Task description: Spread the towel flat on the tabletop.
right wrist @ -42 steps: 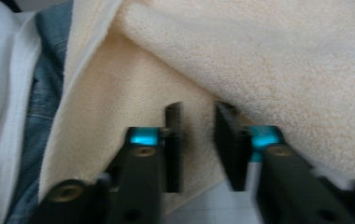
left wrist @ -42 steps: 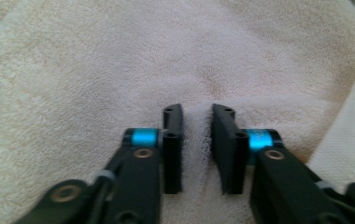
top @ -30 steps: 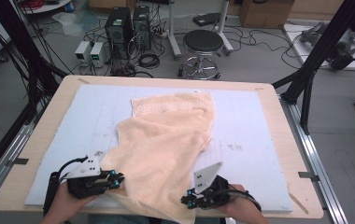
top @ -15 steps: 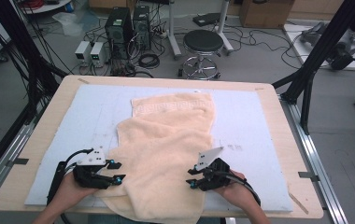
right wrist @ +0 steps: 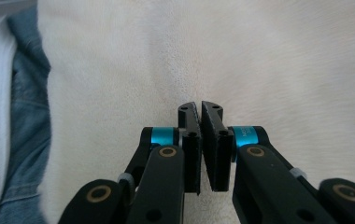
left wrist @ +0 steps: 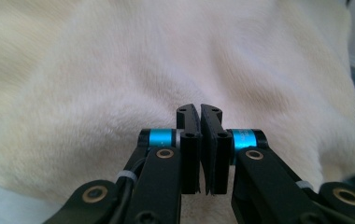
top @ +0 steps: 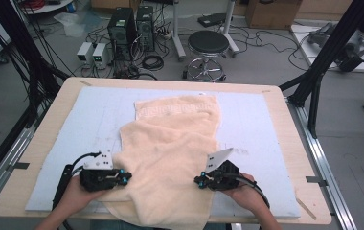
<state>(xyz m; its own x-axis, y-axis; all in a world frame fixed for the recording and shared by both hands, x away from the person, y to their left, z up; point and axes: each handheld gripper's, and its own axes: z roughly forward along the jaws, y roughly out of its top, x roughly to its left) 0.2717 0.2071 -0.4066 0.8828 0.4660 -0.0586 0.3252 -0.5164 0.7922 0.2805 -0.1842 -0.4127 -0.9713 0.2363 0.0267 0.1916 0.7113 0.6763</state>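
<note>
Both the left gripper [top: 122,178] and right gripper [top: 200,181] are pinching the cream towel [top: 170,158] between closed jaws (at its near side edges), readying a fold across the tabletop [top: 266,120].

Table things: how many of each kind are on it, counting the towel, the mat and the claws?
Towel, cream: 1
Mat, pale blue: 1
Claws, black: 2, left claw and right claw, each shut at a side edge of the towel
Total: 4
</note>
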